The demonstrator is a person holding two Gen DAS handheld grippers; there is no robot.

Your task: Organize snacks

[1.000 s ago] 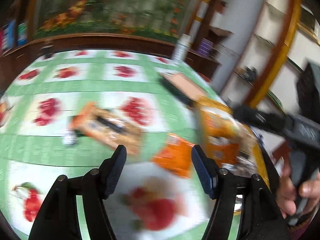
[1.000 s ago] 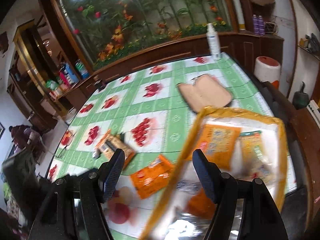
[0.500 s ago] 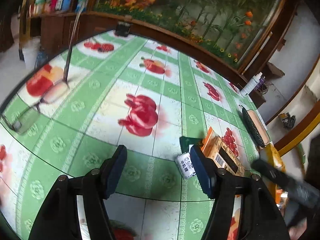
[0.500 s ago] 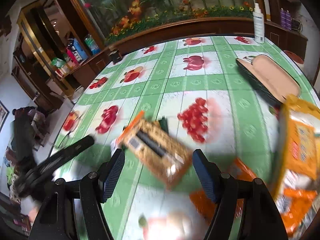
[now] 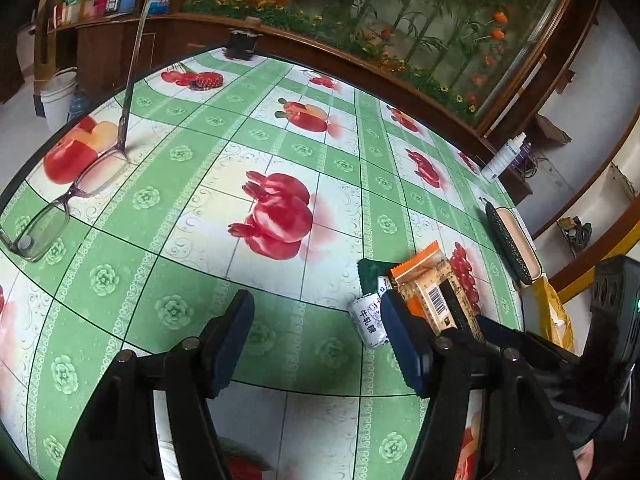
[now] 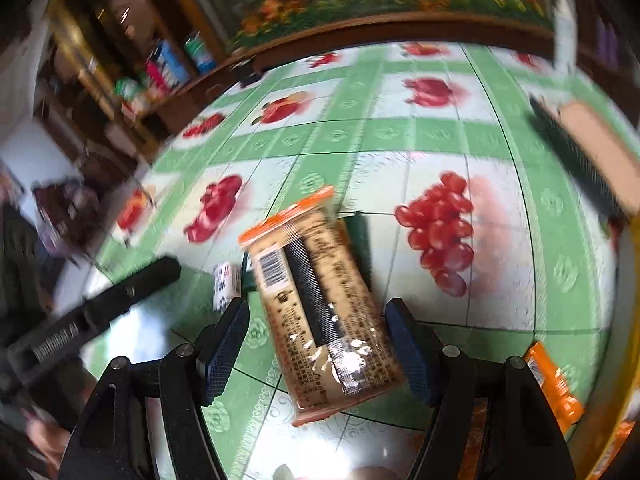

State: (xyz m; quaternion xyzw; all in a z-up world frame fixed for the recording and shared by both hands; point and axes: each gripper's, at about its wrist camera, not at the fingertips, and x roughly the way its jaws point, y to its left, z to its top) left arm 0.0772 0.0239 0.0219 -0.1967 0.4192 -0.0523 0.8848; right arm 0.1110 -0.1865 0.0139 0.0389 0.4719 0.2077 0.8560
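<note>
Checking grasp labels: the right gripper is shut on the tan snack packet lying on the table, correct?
Not quite. The right gripper is open: its jaws sit either side of the tan snack packet, with gaps showing in the right wrist view. The packet does lie on the table.

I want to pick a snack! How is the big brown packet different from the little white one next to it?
The big brown packet is long and flat, with an orange top edge and a barcode; the little white packet is short, with dark writing. The brown packet lies between the open fingers of the right tool; the white one lies outside them. Both rest on the green tablecloth.
</note>
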